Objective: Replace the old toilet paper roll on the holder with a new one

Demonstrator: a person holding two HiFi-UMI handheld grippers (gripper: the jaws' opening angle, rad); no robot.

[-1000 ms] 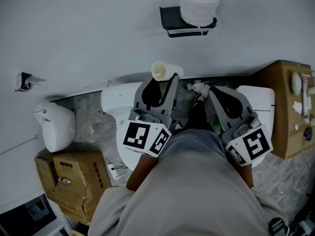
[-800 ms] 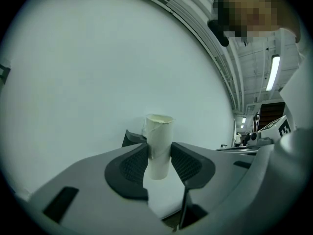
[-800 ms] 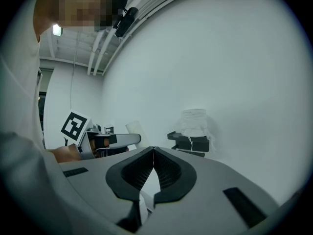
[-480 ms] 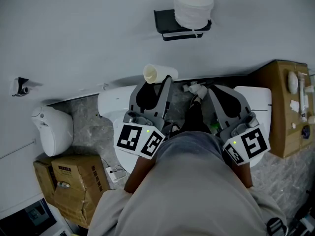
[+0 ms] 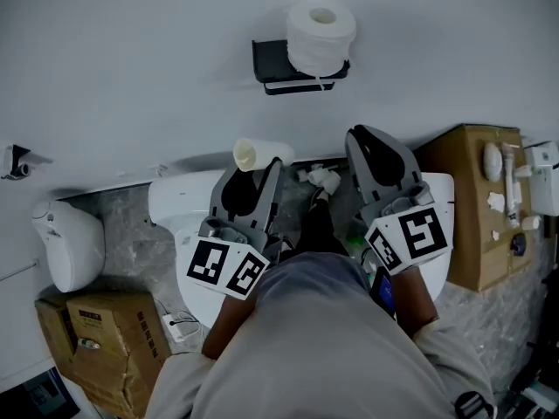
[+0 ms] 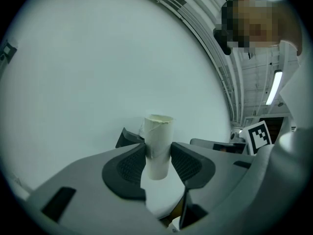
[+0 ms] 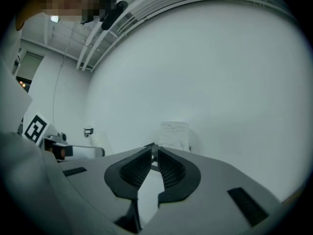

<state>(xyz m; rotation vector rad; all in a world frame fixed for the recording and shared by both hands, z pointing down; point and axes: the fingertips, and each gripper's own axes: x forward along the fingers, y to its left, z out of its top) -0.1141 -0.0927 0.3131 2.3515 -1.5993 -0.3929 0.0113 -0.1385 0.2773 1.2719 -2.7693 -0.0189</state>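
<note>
Head view
- Full roll: white toilet paper, seated on the black holder, which is fixed to the pale wall
- Cardboard tube: bare, empty core, below and to the left of the holder and well apart from it, in the tips of the left hand-held gripper
- Right hand-held gripper: beside the left one, tips towards the wall below the holder, touching nothing
- White toilet: under both grippers, against the wall
- Scraps of white paper: between the two grippers
- Brown box: right of the toilet, small items on its top
- Cartons: lower left, on the mottled grey floor

Left gripper view
- Jaws pinch the cardboard tube at about mid-height; both ribbed pads press on its sides
- Tube stands upright, open end on top
- A dark corner of the holder shows behind it, against the wall

Right gripper view
- Jaws pressed together, nothing between the pads
- The full roll shows pale and soft ahead, just past the tips, on the wall
</note>
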